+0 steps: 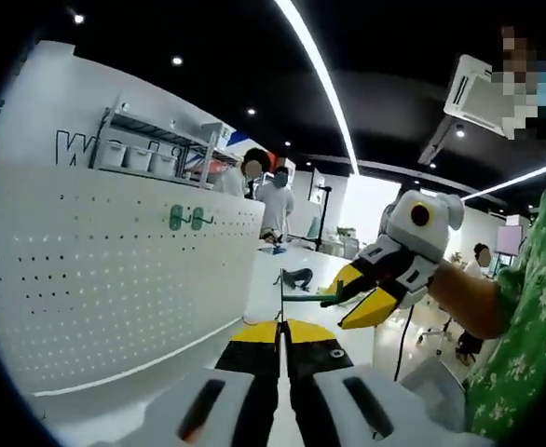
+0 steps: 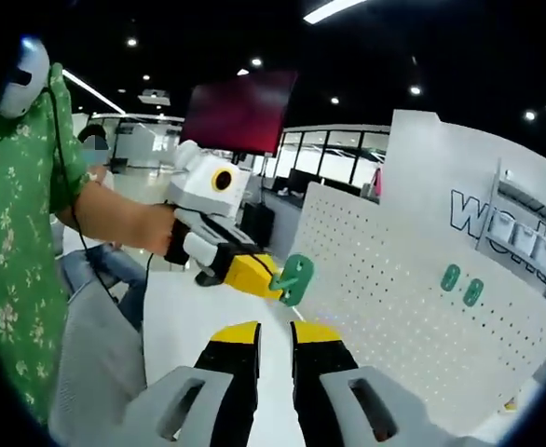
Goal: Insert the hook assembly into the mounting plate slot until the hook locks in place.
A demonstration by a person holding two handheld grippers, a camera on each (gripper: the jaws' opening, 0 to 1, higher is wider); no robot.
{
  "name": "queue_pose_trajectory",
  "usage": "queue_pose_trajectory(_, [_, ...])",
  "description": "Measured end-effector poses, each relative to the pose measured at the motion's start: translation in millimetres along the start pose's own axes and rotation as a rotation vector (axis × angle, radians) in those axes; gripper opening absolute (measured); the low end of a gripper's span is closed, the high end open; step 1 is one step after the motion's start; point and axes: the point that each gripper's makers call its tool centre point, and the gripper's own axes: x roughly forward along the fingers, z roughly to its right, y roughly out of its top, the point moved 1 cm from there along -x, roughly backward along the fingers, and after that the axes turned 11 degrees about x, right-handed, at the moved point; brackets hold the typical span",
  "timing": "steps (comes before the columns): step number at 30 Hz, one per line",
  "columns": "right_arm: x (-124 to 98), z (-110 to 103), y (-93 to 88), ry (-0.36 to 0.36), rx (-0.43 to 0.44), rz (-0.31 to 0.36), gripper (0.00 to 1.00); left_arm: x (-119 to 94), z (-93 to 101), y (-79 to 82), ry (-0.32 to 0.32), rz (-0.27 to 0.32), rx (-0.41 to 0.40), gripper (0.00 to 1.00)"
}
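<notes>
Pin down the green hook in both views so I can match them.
Left gripper view: green hook low centre, above the left hand-held gripper, pointing toward the right hand-held gripper.
Right gripper view: green hook at centre, held by the left hand-held gripper coming from the left.
Shared landmark: white pegboard with two green fittings.

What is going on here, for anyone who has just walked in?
A person holds a gripper in each hand in front of a white pegboard. The left gripper is shut on a green hook, held in the air short of the board. The right gripper is open, its jaws spread around the hook's far end; whether they touch it is unclear. Two green pieces already sit on the board. The held hook is not yet inserted.
</notes>
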Motion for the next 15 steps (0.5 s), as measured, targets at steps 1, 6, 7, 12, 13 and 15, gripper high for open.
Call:
queue_pose_trajectory(1, [0, 1, 1.4, -0.012, 0.019, 0.014, 0.11, 0, -1.2, -0.6, 0.011, 0.001, 0.001, 0.02])
queue_pose_trajectory(6, [1, 5, 5.7, -0.058, 0.064, 0.057, 0.11, 1, -4.2, -0.6, 0.069, 0.011, 0.024, 0.02])
queue_pose_trajectory(7, [1, 4, 6.4, -0.059, 0.073, 0.063, 0.11, 1, -3.7, -0.1, 0.077, 0.014, 0.028, 0.02])
queue_pose_trajectory(12, [2, 11, 14.0, -0.116, 0.12, 0.116, 0.1, 1, -6.4, 2.4, 0.129, 0.038, 0.018, 0.02])
queue_pose_trajectory(13, [2, 11, 15.5, -0.116, 0.12, 0.124, 0.1, 1, -7.1, 2.4, 0.137, 0.04, 0.012, 0.02])
queue_pose_trajectory(15, [3, 11, 19.5, -0.125, 0.135, 0.144, 0.1, 2, -6.8, 3.0, 0.161, 0.05, 0.013, 0.02])
